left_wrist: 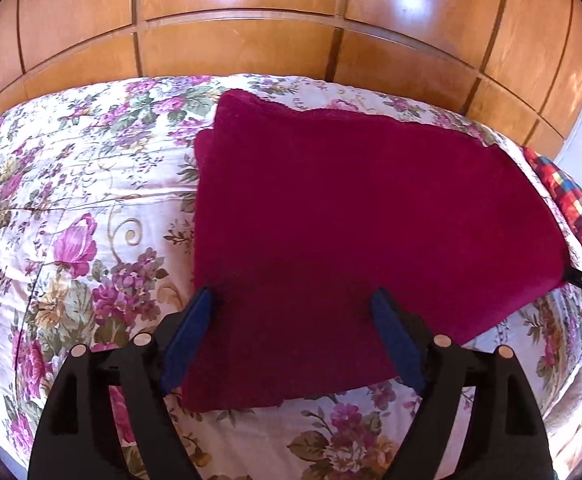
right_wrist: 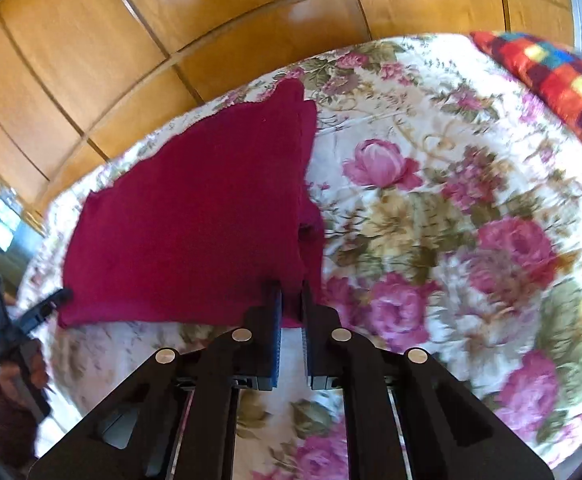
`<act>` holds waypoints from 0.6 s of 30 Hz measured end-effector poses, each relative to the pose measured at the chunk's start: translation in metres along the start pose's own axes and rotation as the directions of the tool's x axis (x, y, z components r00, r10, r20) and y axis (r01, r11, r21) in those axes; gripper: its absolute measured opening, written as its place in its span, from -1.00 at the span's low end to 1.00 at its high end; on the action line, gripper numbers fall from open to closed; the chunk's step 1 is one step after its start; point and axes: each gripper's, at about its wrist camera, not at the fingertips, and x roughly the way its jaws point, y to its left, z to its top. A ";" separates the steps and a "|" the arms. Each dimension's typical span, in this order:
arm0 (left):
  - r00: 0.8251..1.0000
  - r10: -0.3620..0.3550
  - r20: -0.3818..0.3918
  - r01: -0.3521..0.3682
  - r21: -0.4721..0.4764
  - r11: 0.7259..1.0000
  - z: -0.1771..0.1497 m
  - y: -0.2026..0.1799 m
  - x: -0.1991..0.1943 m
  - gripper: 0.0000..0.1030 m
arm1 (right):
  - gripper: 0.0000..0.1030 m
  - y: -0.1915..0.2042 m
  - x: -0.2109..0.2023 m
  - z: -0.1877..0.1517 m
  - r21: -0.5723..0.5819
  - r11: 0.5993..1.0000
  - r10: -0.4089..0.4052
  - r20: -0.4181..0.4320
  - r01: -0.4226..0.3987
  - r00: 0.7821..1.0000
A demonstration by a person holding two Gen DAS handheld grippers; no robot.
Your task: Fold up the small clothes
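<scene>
While right claw (right_wrist: 291, 300) pinches near corner of maroon garment (right_wrist: 195, 208), left claw (left_wrist: 293, 300) gapes wide over its near edge, gripping nothing. Partly folded; more folds probably left.

- The dark magenta knitted garment (left_wrist: 355, 216) at frame centre looks like soft, matt, slightly fuzzy cloth.
- The floral quilted bedspread (left_wrist: 91, 208) is smooth printed fabric.
- The orange-brown wooden panelling (left_wrist: 235, 40) along the top is glossy, with bright glare.
- The left gripper (left_wrist: 295, 300) has matt black plastic arms and blue textured pads (left_wrist: 189, 340).
</scene>
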 end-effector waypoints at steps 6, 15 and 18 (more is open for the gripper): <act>0.999 0.008 -0.033 -0.011 -0.109 0.994 0.001 0.017 0.007 0.69 | -0.87 -0.008 0.010 -0.004 0.027 1.000 0.013 -0.016 -0.013 1.000; 0.987 0.103 0.122 -0.093 -0.086 0.992 0.020 0.007 -0.026 0.68 | -0.17 -0.005 -0.017 0.021 0.018 1.000 0.023 0.050 -0.024 0.999; 0.985 0.094 0.142 -0.086 -0.060 0.995 0.027 0.001 -0.027 0.68 | -0.17 -0.001 -0.015 0.043 0.028 0.999 0.014 0.082 -0.016 0.997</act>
